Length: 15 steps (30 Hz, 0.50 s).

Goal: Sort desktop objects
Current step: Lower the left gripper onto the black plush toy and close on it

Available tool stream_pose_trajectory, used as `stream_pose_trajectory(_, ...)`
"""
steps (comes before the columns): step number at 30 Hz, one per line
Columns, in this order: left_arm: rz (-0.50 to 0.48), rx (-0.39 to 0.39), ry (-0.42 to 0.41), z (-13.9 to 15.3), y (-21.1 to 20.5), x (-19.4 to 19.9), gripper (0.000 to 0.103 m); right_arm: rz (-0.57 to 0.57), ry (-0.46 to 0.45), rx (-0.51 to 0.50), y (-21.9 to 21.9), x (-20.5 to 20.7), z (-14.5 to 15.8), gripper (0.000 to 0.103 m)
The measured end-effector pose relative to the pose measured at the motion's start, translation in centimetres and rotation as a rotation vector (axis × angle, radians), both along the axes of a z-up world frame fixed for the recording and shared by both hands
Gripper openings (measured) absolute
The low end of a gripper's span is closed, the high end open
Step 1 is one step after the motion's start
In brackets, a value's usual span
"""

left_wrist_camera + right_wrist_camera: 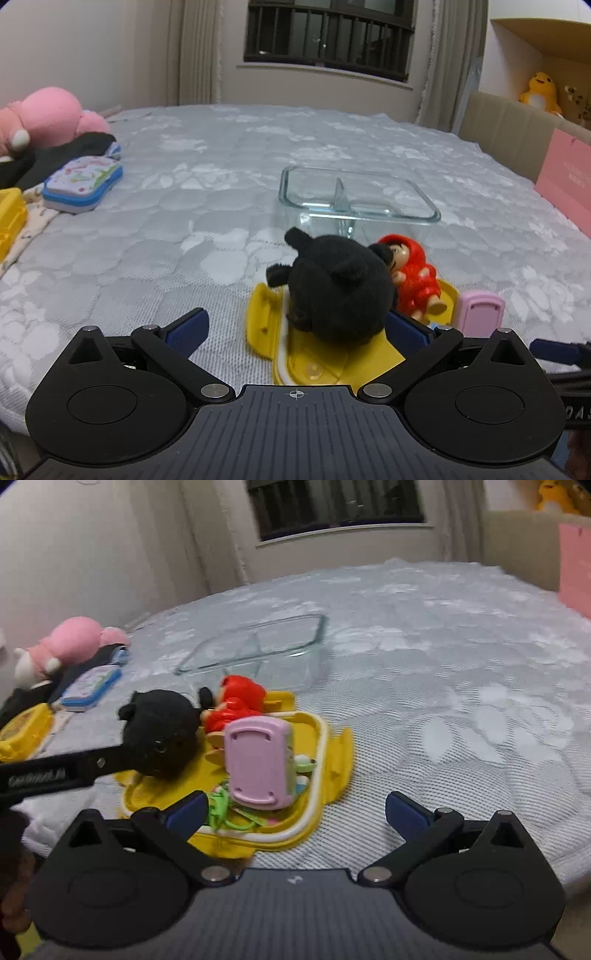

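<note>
Two spread jaws of the left gripper flank the black plush on the yellow lid; soft and light (squeeze its round body), right gripper open, empty

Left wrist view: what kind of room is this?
Likely a bedroom: the work surface looks like a quilted mattress, with curtains beside a barred window and a pink plush toy at the edge.

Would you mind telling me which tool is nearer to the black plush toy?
The left tool: its open fingers straddle the black plush toy. The right tool sits off to the toy's right, beyond the pink case.
</note>
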State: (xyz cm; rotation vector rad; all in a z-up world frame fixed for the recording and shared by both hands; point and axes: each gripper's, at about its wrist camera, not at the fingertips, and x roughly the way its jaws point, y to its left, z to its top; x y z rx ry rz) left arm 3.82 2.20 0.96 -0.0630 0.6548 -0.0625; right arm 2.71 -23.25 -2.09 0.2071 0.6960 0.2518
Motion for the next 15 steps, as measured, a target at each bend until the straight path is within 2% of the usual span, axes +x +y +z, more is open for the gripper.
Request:
stream_pose_trajectory(4,-0.016,-0.032,0.027,0.1,0.2,1.6,0.103,-0.076,-0.048,-0.02,-0.1,0.0,0.1,0.094)
stream_pose_trajectory(8,-0.041,-0.079,0.046,0.4,-0.1,3.1,0.103,-0.079,-0.087,-0.031,-0.2,0.2,0.2,0.094)
stream_pose_trajectory(15,-0.065,-0.072,0.074,0.6,-2.4,5.2,0.103,-0.073,-0.089,-0.01,-0.8,0.9,-0.4,0.096)
